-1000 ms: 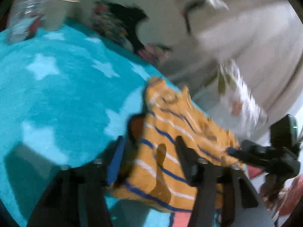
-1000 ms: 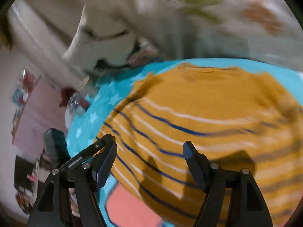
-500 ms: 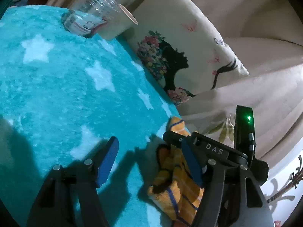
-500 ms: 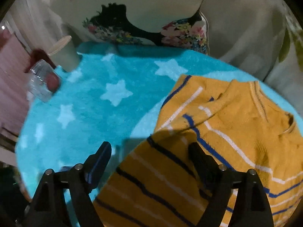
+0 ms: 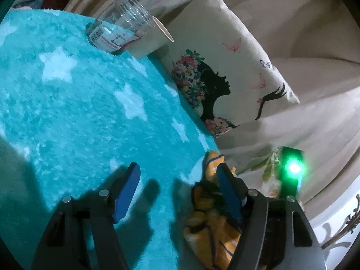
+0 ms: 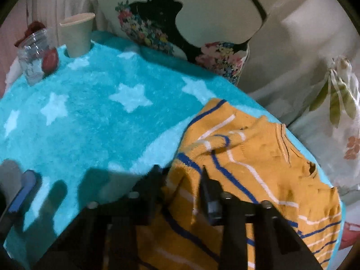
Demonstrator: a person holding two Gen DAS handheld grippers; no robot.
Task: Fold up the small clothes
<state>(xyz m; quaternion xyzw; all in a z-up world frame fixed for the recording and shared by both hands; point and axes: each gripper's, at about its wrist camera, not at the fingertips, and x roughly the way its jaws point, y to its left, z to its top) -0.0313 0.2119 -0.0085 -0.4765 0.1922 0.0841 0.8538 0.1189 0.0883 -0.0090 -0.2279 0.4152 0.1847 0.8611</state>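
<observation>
Sweater: the small orange sweater (image 6: 254, 168) with blue and white stripes lies bunched at the right edge of the turquoise star blanket (image 6: 94, 117), its neck end toward the corner by the curtain, part of its bulk close to spilling over that side.

Right gripper: the right gripper (image 6: 180, 175) has its jaws drawn close on a raised fold at the sweater's left edge; cloth sits between them, so I take it as pinching the knit.

Left gripper: the left gripper (image 5: 177, 180) is spread wide, nothing between the blue pads (image 5: 126, 193), low over bare blanket just beside the crumpled sleeve end.

Risk, thin pinch: only a ridge of loose knit is caught; a quick lift could let it slide out, or drag the whole garment instead of turning one layer.

Risk, edge: a pull toward the right would likely tip the sweater off the blanket's side.

Risk, crowding: the two tools stand close together; the left one closing now might grab blanket pile or knock its partner.

Risk, cups: the clear plastic cup (image 6: 36, 58) and paper cup (image 6: 77, 36) at the far left corner, well apart from the sweater, could topple if the blanket is tugged.

Cushion: the printed cushion (image 5: 225, 67) leans along the far edge, out of the way.
</observation>
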